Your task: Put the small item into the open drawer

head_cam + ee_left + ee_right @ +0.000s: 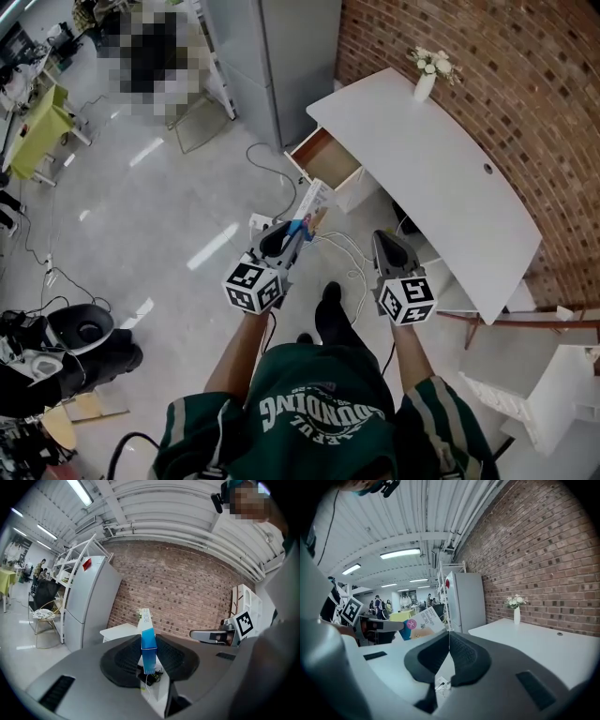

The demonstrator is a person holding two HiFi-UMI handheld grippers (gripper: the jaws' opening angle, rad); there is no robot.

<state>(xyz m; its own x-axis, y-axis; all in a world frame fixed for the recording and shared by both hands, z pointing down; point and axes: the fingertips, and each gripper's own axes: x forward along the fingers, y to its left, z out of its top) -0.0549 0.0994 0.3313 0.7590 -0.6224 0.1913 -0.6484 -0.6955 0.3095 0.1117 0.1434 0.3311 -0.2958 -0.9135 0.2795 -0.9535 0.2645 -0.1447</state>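
Closest to the lens, a green shirt (319, 412) with white lettering, seen upside down and only partly legible, is shown, and two bare forearms are stretched forward from it side by side. Each gripper's marker cube is turned up towards the head camera. The left gripper (292, 234) is clamped on the lower end of a slim box (314, 202), the small item, which is held upright on its narrow edge between the pads, its blue end seated in the jaws and its white end pointed at the open drawer (328, 159). The right gripper (389, 246) is held level with it, jaws pressed together with nothing between them. The drawer is pulled out at the left end of the white bench (441, 178), near a grey cabinet (281, 56); open floor crossed by white cables (352, 253) lies between the box and the drawer front. A vase of flowers (427, 80) is stood at the bench's far corner against the brick wall (506, 84). On the box's face, the word "Bandage" is read in the right gripper view.
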